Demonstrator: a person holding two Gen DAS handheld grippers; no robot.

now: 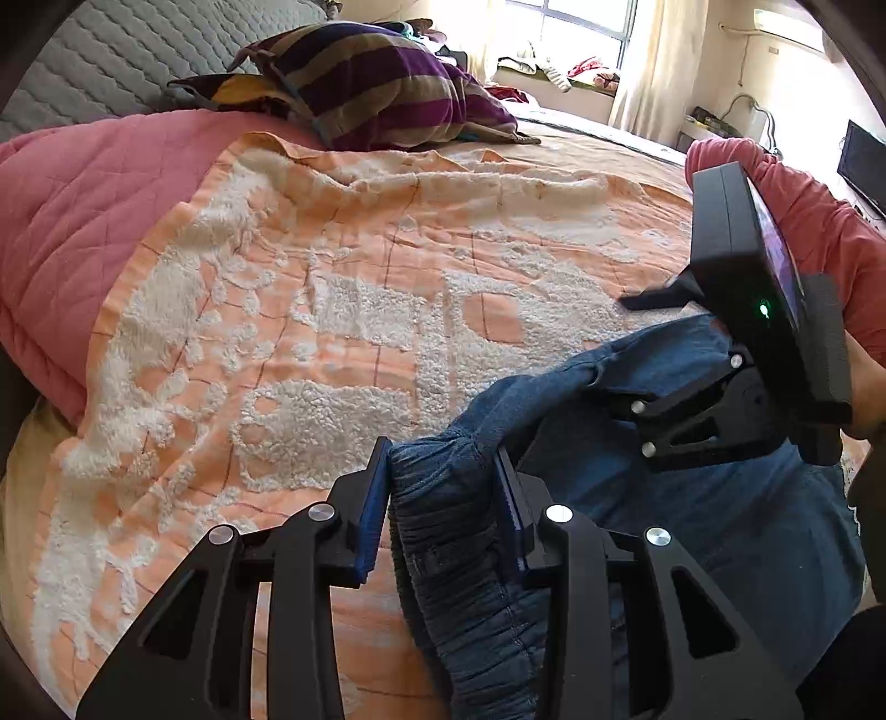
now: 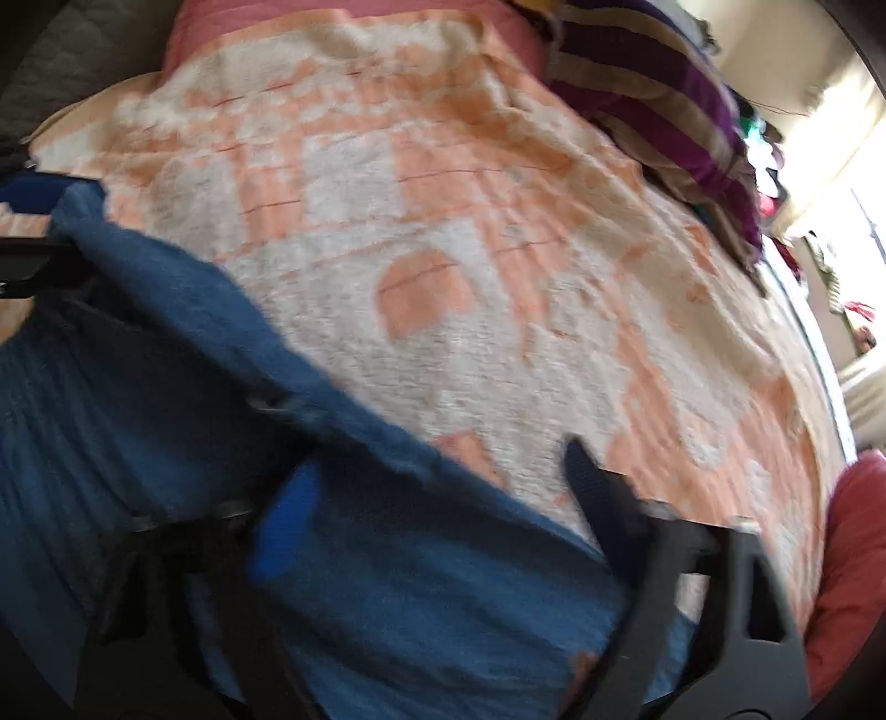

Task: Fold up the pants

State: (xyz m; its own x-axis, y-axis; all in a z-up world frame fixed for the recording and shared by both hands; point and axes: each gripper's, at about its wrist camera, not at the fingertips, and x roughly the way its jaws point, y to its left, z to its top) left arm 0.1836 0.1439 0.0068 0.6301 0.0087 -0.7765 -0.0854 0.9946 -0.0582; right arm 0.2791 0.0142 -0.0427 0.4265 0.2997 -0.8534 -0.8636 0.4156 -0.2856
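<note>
Blue denim pants (image 1: 720,526) lie bunched at the near right of the bed. Their gathered elastic waistband (image 1: 443,531) stands between the blue pads of my left gripper (image 1: 443,509), which is shut on it. In the left wrist view my right gripper (image 1: 620,354) comes in from the right, held by a hand in a red sleeve (image 1: 803,205). The right wrist view is blurred. There my right gripper (image 2: 443,504) has its jaws apart, open, with an edge of the pants (image 2: 387,581) lying between them. Its far finger stands over the blanket beyond that edge.
An orange and white fleecy blanket (image 1: 332,277) covers the bed. A pink quilt (image 1: 83,221) lies along its left side. A purple and tan striped pillow (image 1: 376,83) sits at the far end, by a grey quilted headboard (image 1: 111,50). A dark screen (image 1: 861,160) stands far right.
</note>
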